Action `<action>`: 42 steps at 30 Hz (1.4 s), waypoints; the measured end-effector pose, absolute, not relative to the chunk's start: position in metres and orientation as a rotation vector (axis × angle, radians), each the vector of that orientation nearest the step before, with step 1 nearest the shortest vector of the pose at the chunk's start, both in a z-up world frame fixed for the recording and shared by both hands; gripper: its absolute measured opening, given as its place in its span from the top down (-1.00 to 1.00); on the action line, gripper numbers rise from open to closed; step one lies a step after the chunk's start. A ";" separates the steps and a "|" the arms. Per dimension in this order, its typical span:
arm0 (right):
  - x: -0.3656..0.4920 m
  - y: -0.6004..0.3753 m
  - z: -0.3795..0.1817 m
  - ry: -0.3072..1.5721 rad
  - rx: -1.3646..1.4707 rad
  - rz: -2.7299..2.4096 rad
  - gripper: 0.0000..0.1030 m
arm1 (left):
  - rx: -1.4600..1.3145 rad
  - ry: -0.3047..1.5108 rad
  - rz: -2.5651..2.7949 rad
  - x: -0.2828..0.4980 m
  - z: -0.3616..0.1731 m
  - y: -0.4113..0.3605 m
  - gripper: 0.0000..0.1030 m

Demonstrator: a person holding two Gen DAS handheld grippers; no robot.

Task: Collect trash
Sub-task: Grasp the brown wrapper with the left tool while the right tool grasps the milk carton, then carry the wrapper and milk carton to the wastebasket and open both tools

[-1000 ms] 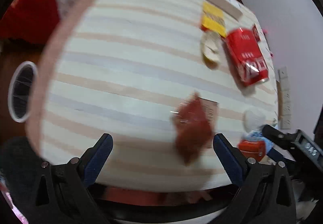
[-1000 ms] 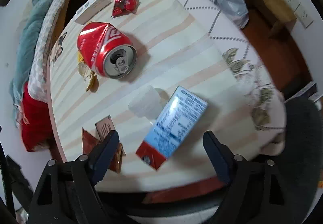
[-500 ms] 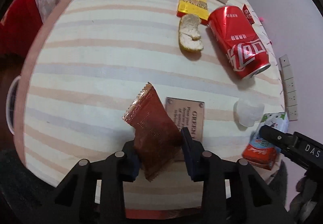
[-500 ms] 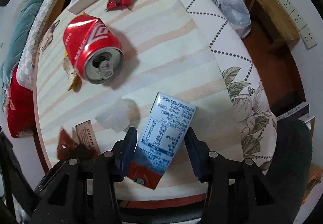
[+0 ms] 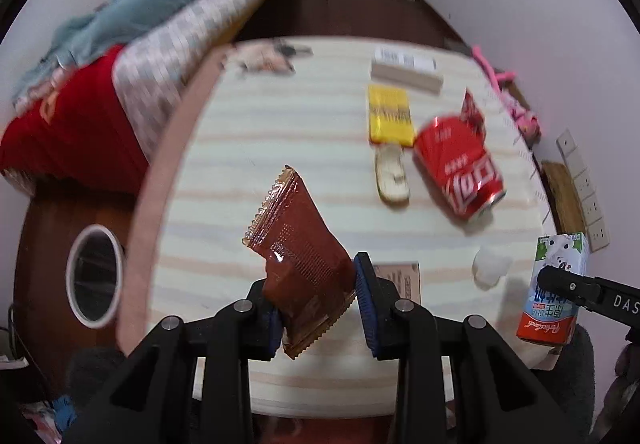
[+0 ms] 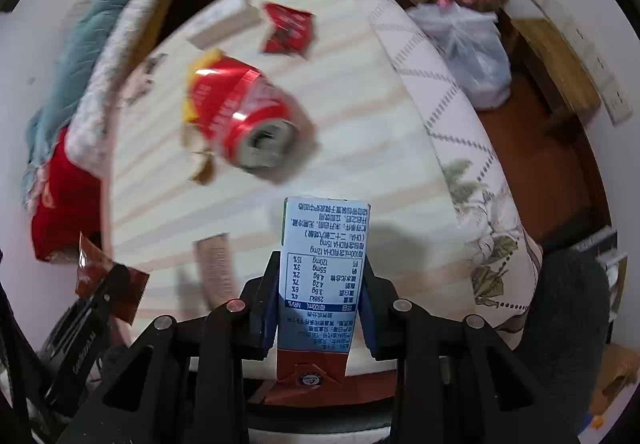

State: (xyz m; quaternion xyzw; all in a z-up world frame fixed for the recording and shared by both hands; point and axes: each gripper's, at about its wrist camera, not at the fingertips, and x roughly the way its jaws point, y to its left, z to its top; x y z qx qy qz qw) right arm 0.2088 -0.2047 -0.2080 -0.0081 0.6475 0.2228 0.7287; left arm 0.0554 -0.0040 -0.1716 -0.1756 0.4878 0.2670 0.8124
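Note:
My left gripper (image 5: 318, 298) is shut on a brown foil wrapper (image 5: 298, 248) and holds it above the striped table (image 5: 280, 123). My right gripper (image 6: 320, 308) is shut on a blue-and-white milk carton (image 6: 324, 276), lifted off the table; the carton also shows in the left wrist view (image 5: 554, 290). A crushed red soda can (image 5: 460, 167) lies on its side on the table, also in the right wrist view (image 6: 240, 123). The wrapper shows at the left in the right wrist view (image 6: 100, 276).
On the table lie a yellow packet (image 5: 390, 115), a peel scrap (image 5: 392, 175), a white crumpled cup (image 5: 490, 268), a brown card (image 5: 396, 276), a red wrapper (image 6: 288, 27) and a long box (image 5: 406, 69). A white-rimmed bin (image 5: 94, 276) stands on the floor at left. A bed is behind.
Both grippers shut on their items and lifted them: the left raised the brown wrapper, the right raised the milk carton off the table. Both cameras tilted up.

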 end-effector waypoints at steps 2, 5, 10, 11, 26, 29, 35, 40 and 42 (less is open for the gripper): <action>0.204 -0.197 -0.191 1.400 -0.025 0.529 0.33 | -0.371 1.004 0.580 0.049 -0.156 0.007 0.46; 0.196 -0.179 -0.168 1.361 -0.044 0.595 0.33 | -0.376 0.954 0.598 0.037 -0.135 0.028 0.46; 0.172 -0.127 -0.129 1.304 -0.098 0.733 0.33 | -0.394 0.887 0.651 0.007 -0.107 0.061 0.46; 0.167 -0.116 -0.123 1.293 -0.111 0.755 0.34 | -0.394 0.883 0.670 0.001 -0.103 0.067 0.46; 0.046 0.141 -0.112 1.251 -0.334 1.133 0.34 | -0.546 0.845 0.973 -0.151 -0.110 0.234 0.46; 0.011 0.196 -0.135 1.294 -0.384 1.193 0.34 | -0.635 0.867 1.012 -0.188 -0.131 0.276 0.46; -0.061 0.306 -0.208 1.421 -0.529 1.275 0.34 | -0.916 0.924 1.016 -0.260 -0.196 0.362 0.46; -0.103 0.372 -0.274 1.504 -0.678 1.280 0.34 | -1.196 0.943 0.955 -0.302 -0.258 0.407 0.41; -0.115 0.391 -0.297 1.525 -0.725 1.275 0.34 | -1.258 0.951 0.952 -0.310 -0.276 0.416 0.38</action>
